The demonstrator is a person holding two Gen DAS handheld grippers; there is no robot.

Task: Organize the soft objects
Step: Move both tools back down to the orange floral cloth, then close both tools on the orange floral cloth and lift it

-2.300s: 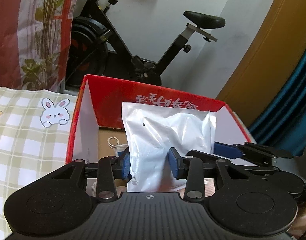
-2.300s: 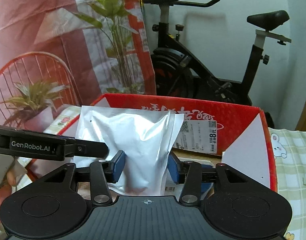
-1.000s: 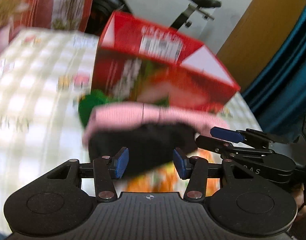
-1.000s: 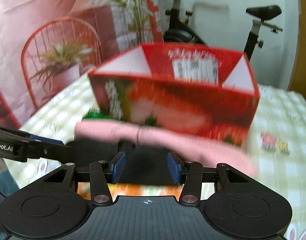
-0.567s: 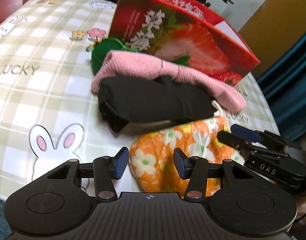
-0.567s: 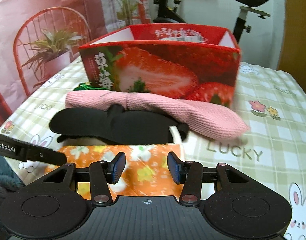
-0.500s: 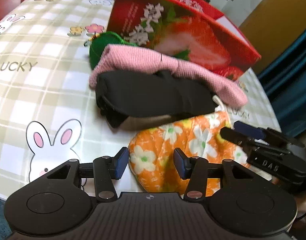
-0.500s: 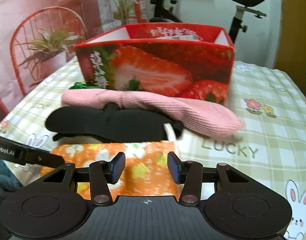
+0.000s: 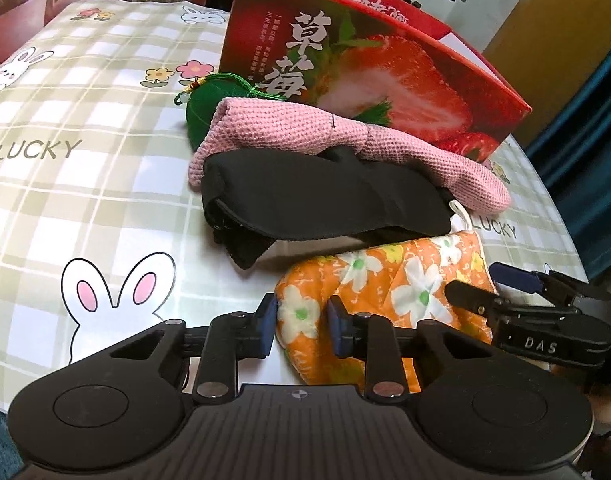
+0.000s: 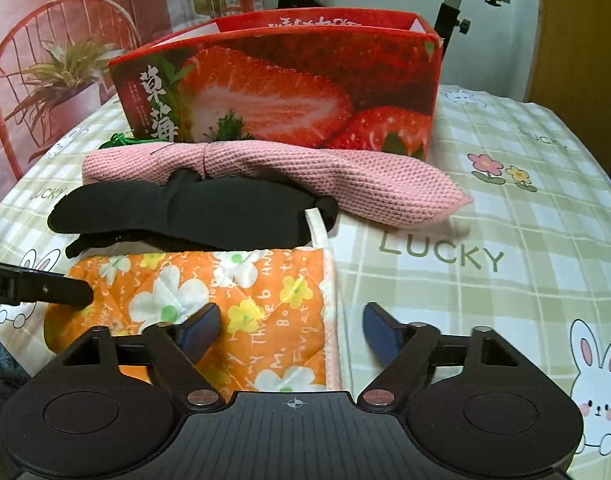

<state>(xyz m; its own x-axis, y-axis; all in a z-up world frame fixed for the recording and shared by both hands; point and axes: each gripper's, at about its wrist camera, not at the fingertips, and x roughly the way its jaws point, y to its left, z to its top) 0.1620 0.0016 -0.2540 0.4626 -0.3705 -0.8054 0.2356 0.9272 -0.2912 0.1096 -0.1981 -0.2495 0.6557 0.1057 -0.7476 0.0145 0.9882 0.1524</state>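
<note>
While the orange floral pad (image 9: pixel 389 280) lies on the checked tablecloth (image 9: pixel 85 184) before the strawberry box (image 9: pixel 385 76), left gripper (image 9: pixel 301 320) is closing, pinching its corner; right gripper (image 10: pixel 291 330) is opening, spread over its edge.

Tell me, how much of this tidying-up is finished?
Little can be confirmed done: the strawberry box hides its inside. In hand: the left gripper is closing on a corner of the orange floral mitt, while the right gripper is opening around its white-trimmed edge. Left on the table: the black eye mask, the pink knit pouch and the green pouch.
</note>
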